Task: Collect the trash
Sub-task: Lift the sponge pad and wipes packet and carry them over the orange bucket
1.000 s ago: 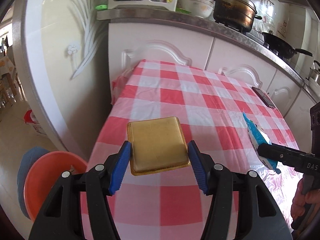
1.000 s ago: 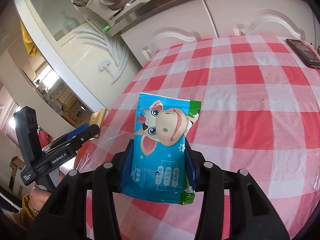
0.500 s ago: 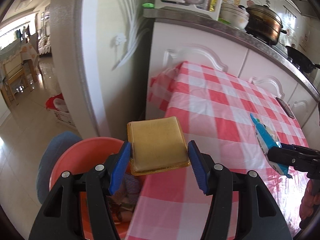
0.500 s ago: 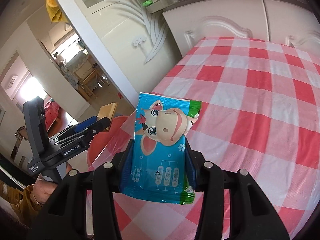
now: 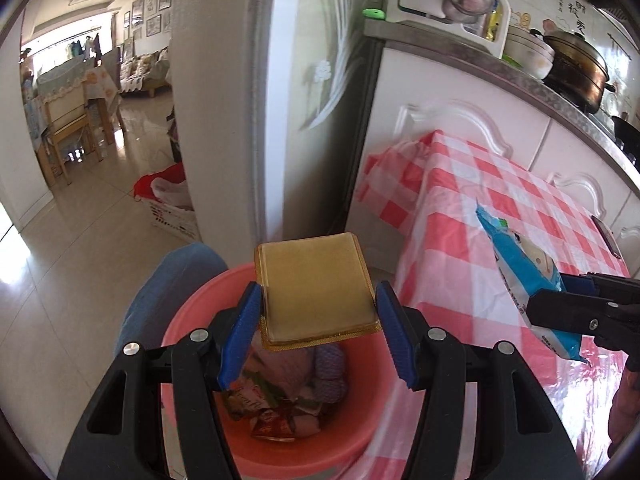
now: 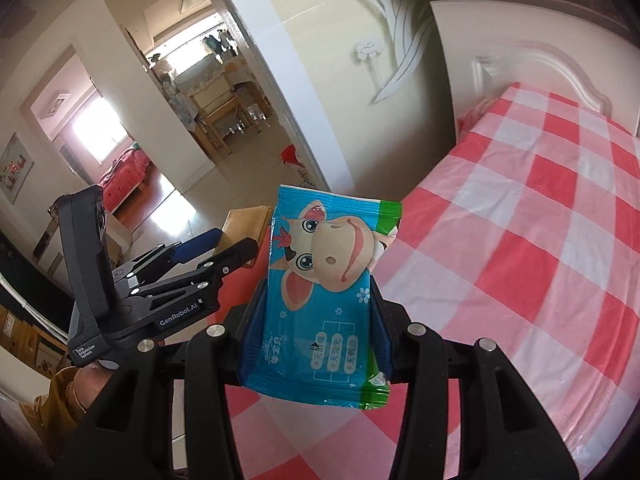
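The red bin (image 5: 272,436) is half hidden behind the left hand-held gripper (image 5: 318,330), and the crumpled wrappers inside it are hard to tell apart. That gripper, jaws partly closed, clamps a flat golden tray (image 5: 316,286) directly above the bin. The right hand-held gripper (image 6: 316,332), jaws narrowly set, grips a blue cartoon-cow packet (image 6: 324,292) above the edge of the red-checked surface (image 6: 540,220).

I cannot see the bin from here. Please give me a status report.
Left gripper shut on gold tray, above orange bin. Right gripper shut on blue packet, over checked table. Nothing blocks the bin.
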`<state>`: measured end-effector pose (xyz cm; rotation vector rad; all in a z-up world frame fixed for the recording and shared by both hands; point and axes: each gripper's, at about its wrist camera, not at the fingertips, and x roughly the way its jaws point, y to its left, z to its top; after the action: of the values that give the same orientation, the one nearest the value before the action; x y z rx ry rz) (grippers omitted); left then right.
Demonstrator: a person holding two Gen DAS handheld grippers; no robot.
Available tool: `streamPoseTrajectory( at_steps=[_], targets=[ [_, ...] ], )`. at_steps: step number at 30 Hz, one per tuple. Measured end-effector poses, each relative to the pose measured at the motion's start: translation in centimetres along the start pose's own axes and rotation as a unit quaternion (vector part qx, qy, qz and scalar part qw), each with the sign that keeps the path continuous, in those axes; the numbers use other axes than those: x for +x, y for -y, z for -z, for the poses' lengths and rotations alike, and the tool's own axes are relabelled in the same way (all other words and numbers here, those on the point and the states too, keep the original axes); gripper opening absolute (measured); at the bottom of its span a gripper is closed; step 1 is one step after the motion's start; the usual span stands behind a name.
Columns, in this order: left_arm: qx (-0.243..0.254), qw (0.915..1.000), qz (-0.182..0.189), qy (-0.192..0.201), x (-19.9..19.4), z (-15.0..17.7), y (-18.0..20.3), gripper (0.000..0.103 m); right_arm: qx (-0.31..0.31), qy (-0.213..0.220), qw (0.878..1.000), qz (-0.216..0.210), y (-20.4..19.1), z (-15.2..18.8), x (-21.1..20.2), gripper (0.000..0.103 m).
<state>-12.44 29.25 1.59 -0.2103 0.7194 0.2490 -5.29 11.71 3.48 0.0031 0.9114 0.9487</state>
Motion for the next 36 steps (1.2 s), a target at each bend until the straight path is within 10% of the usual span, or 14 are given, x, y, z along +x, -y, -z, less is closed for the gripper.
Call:
streamPoseTrajectory(
  at_steps=[36],
  targets=[
    [-0.014,0.9965,-0.051,-0.065,4.9,3.9,-4.6,0.059,-0.111,-0.098,0.989,0.019,-5.7,-1.7,10.5,0.048]
  ],
)
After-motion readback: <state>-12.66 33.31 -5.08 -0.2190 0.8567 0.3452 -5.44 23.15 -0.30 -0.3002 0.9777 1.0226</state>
